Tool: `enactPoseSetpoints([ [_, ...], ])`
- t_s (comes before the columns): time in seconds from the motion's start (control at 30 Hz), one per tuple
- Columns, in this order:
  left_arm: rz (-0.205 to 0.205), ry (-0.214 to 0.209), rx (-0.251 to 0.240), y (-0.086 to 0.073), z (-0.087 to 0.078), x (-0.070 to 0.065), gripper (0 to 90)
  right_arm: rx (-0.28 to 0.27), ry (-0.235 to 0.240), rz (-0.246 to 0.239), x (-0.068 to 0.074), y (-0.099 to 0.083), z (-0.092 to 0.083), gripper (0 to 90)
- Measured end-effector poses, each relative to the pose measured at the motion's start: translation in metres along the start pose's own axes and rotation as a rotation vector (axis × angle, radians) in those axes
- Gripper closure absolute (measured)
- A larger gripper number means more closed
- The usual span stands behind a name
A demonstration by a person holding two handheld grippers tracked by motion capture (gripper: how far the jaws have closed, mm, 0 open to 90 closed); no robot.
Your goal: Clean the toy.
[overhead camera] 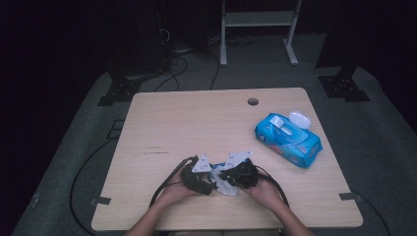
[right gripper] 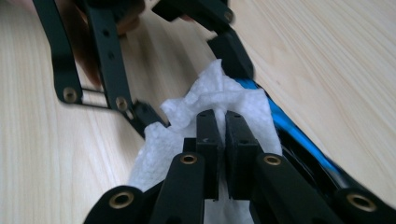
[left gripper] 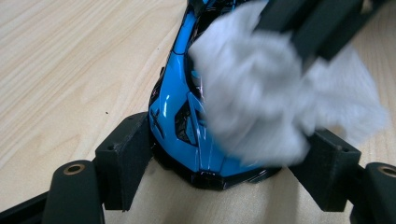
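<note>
A blue toy car (left gripper: 177, 107) with black trim lies on the wooden table between the pads of my left gripper (left gripper: 224, 158), which is shut on its sides. A crumpled white wipe (left gripper: 261, 93) rests on the car's top and right side. My right gripper (right gripper: 222, 122) is shut on that wipe (right gripper: 205, 93), with its jaws nearly together. In the right gripper view the car's blue edge (right gripper: 289, 130) shows beside the wipe. In the high view both grippers (overhead camera: 196, 179) (overhead camera: 236, 177) meet near the table's front edge, and the wipe (overhead camera: 226, 187) is between them.
A blue pack of wet wipes (overhead camera: 287, 140) lies at the right of the table (overhead camera: 196, 123), with a small white case (overhead camera: 299, 119) behind it. A cable hole (overhead camera: 253, 102) sits near the far edge. Cables trail off the front left.
</note>
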State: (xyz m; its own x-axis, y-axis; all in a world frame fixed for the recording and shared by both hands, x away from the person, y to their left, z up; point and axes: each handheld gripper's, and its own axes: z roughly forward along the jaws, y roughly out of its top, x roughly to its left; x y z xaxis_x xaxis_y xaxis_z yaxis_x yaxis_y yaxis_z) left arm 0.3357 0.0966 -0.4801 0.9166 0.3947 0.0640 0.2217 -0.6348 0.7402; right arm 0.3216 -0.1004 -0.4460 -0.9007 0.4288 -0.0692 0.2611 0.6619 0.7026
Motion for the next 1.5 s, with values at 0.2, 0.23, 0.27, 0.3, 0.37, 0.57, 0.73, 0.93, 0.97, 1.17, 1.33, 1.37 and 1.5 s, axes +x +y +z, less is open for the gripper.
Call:
enactPoseSetpoints([
  [0.2, 0.004, -0.003, -0.001, 0.000, 0.000, 0.001, 25.3, 0.019, -0.062, 0.065, -0.017, -0.027, -0.034, 85.2],
  [0.23, 0.004, -0.002, -0.001, 0.000, 0.000, 0.001, 25.2, 0.020, -0.055, 0.094, -0.022, -0.032, -0.038, 85.1],
  [0.27, 0.004, -0.002, -0.001, 0.000, 0.000, 0.001, 25.3, 0.013, -0.052, 0.118, -0.027, -0.037, -0.041, 85.1],
  [0.3, 0.002, -0.002, 0.000, 0.000, 0.001, 0.001, 25.3, 0.006, -0.053, 0.127, -0.030, -0.039, -0.043, 84.5],
  [0.37, 0.003, -0.001, 0.001, 0.000, 0.000, 0.001, 25.2, 0.011, -0.067, 0.119, -0.031, -0.038, -0.045, 80.1],
  [0.57, 0.003, -0.004, -0.001, 0.000, 0.001, 0.001, 25.2, 0.013, -0.108, 0.079, -0.024, -0.033, -0.043, 62.9],
  [0.73, 0.008, -0.005, 0.002, 0.001, 0.001, 0.001, 25.2, -0.032, -0.117, 0.091, -0.025, -0.027, -0.034, 52.0],
  [0.93, 0.009, -0.005, 0.003, 0.001, 0.000, 0.001, 25.2, -0.038, -0.125, 0.103, -0.026, -0.024, -0.024, 72.5],
  [0.97, 0.008, -0.004, 0.002, 0.001, 0.001, 0.001, 25.2, -0.034, -0.117, 0.109, -0.027, -0.025, -0.025, 74.7],
  [1.17, 0.003, -0.002, -0.002, 0.001, 0.001, 0.000, 25.2, -0.002, -0.145, 0.158, -0.041, -0.038, -0.035, 79.7],
  [1.33, 0.007, 0.001, 0.004, 0.002, 0.002, 0.000, 25.2, -0.034, -0.107, 0.187, -0.038, -0.033, -0.032, 80.2],
  [1.37, 0.009, 0.001, 0.004, 0.003, 0.002, 0.000, 25.2, -0.049, -0.076, 0.187, -0.035, -0.030, -0.029, 80.1],
  [1.5, 0.009, 0.000, 0.008, 0.002, 0.001, 0.000, 25.1, -0.040, -0.063, 0.095, -0.017, -0.012, -0.015, 80.3],
])
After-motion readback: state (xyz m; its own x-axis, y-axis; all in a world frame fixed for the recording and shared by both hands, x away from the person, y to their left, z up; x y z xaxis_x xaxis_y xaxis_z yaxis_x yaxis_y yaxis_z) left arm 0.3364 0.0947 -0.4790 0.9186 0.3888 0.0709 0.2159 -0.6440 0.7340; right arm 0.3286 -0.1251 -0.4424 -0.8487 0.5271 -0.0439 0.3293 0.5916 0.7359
